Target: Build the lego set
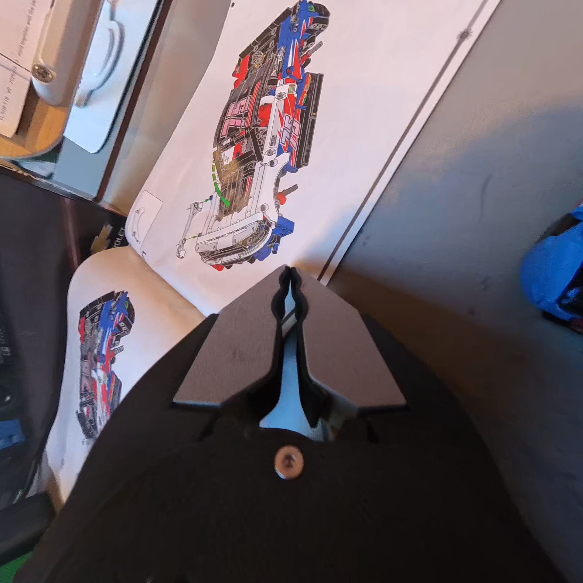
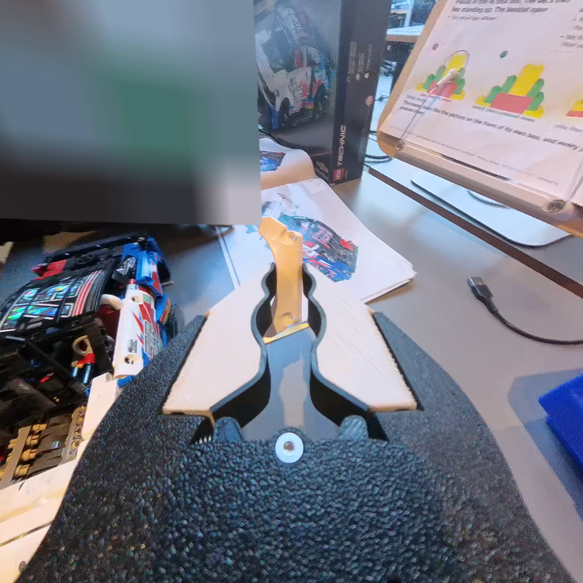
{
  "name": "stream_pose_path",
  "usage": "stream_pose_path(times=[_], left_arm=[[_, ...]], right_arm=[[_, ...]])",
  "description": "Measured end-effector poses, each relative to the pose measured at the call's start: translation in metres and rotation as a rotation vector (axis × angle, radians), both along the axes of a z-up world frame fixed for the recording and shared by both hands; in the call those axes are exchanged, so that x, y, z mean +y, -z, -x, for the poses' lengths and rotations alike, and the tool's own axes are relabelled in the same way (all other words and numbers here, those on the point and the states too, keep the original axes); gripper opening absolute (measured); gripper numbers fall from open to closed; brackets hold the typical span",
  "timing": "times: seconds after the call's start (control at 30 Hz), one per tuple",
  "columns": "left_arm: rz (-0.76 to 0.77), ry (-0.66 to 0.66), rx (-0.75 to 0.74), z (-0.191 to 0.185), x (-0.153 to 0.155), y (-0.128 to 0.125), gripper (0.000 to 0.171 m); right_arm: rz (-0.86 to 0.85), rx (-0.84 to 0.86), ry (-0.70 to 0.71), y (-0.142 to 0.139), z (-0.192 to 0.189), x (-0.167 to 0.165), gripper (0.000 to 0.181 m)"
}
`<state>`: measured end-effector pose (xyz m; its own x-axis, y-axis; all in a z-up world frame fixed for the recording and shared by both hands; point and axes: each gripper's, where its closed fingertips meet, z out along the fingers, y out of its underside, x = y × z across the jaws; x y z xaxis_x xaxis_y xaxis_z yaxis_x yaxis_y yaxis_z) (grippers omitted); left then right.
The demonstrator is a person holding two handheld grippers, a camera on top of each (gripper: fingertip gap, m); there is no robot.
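Right wrist view: right gripper (image 2: 287, 277), one tan piece (image 2: 285, 274).

One part-built car (image 2: 79, 318). One loose tan piece (image 2: 285, 277). One open booklet (image 1: 284, 142). One box (image 2: 318, 91). One cable (image 2: 504, 315). One blue bin (image 2: 564, 413). Two grippers (image 1: 289, 270) (image 2: 287, 271). One stand (image 2: 492, 104).
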<state>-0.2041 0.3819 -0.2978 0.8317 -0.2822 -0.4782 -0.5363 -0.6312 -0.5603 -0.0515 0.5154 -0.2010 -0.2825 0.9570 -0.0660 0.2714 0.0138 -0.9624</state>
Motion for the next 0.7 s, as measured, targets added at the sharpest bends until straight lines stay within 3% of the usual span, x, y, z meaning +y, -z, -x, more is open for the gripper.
stream_pose_path(times=[0.1,0.23,0.4,0.53,0.63,0.7], left_arm=[[-0.034,0.006,0.050,0.000,0.000,-0.004,0.000],[-0.114,0.015,0.074,0.000,0.004,-0.018,0.000],[-0.268,-0.021,0.179,0.004,0.010,-0.069,0.000],[-0.423,0.055,0.103,-0.040,0.014,-0.127,0.000],[-0.493,0.145,-0.001,-0.084,0.011,-0.155,0.000],[-0.521,0.211,-0.091,-0.119,0.005,-0.167,0.026]], right_arm=[[-0.049,0.044,0.068,-0.014,0.001,0.007,0.016],[-0.084,0.026,0.260,-0.027,0.001,0.032,0.016],[0.100,0.047,0.342,-0.057,-0.013,0.030,0.015],[0.186,0.118,0.305,-0.090,-0.030,-0.004,0.015],[0.203,0.163,0.289,-0.107,-0.039,-0.029,0.015],[0.245,0.202,0.274,-0.117,-0.043,-0.046,0.015]])
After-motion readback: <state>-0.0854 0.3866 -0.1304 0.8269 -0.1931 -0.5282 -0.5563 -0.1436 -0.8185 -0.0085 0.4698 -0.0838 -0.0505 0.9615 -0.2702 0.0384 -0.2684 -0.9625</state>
